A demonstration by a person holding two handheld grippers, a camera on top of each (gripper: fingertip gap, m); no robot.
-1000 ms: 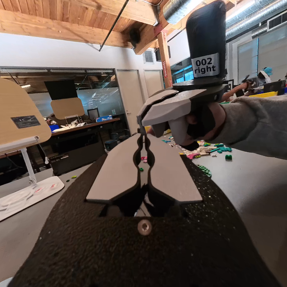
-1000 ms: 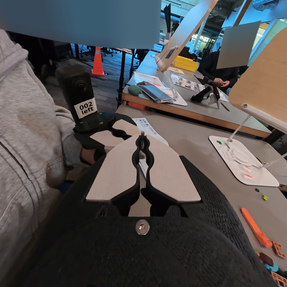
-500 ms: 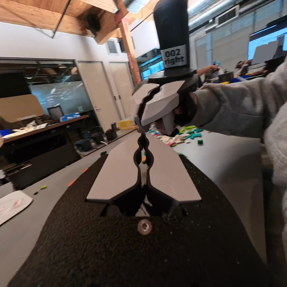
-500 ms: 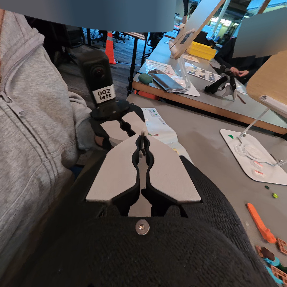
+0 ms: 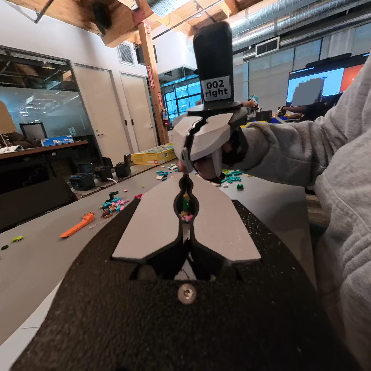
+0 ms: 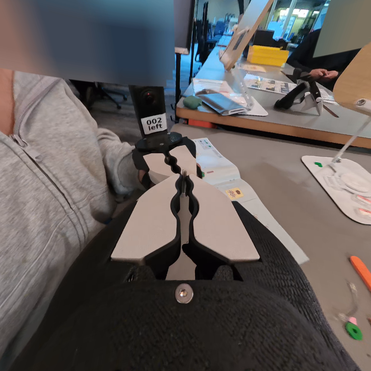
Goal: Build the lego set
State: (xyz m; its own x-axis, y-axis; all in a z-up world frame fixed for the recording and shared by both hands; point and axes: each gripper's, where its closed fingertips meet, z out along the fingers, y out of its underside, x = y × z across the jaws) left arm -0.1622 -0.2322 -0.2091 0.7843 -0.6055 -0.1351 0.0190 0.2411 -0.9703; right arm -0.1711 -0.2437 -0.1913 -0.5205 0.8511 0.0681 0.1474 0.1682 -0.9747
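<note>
I have my shut left tool [image 5: 184, 176] nose-to-nose with my right tool [image 6: 184, 177], which pinches a thin grey sliver [image 6: 183, 173] upright above the counter [image 5: 271, 200]

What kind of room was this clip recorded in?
Probably a shared office or lab workspace: several grey tables, a glass-walled meeting room and a big wall screen. Toy building bricks lie scattered on the near table.

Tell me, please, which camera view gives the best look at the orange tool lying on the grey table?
The left wrist view shows the orange tool best: its whole length lies in sight on the grey table, beside scattered coloured bricks. The right wrist view catches only one end of it, cut off at the picture's right edge.
</note>
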